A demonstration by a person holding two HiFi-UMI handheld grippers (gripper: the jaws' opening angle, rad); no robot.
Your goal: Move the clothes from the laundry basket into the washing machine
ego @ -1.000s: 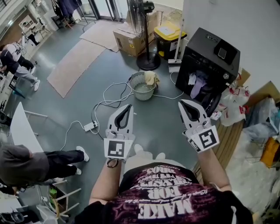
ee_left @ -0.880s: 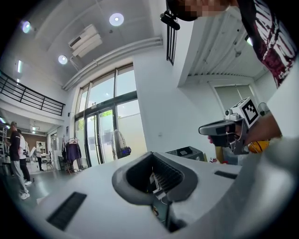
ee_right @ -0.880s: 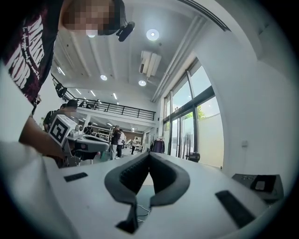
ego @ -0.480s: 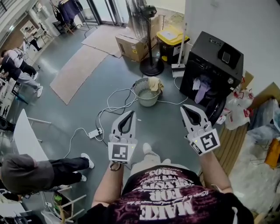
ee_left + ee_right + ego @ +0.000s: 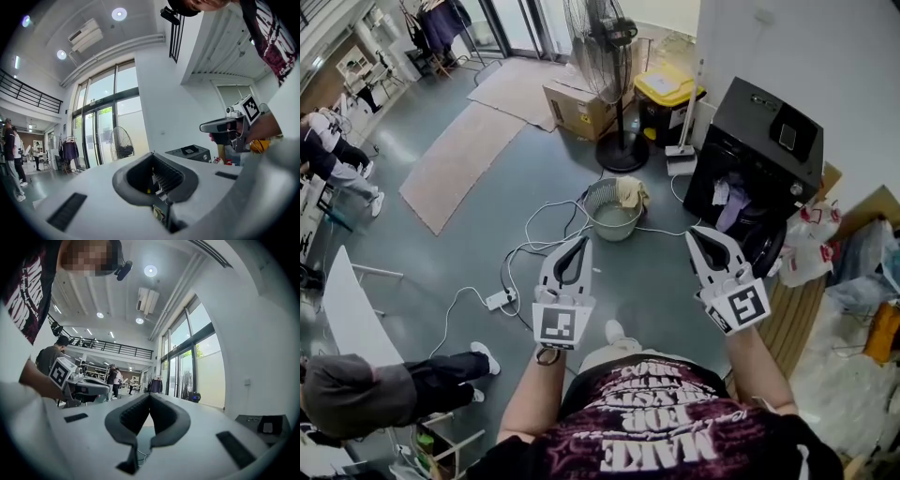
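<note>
left tool (image 5: 577,242) and right tool (image 5: 695,232) both clenched shut, holding nothing. laundry basket (image 5: 614,225) with clothes (image 5: 628,192) sits on the floor ahead between them, washing machine (image 5: 759,131) beyond the right one. loose cables (image 5: 534,211) underfoot could trip the person.

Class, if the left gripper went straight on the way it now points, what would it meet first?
The left gripper points level, so it should pass above the basket. The way looks free until the fan or the white wall just right of it; depth makes that uncertain.
</note>
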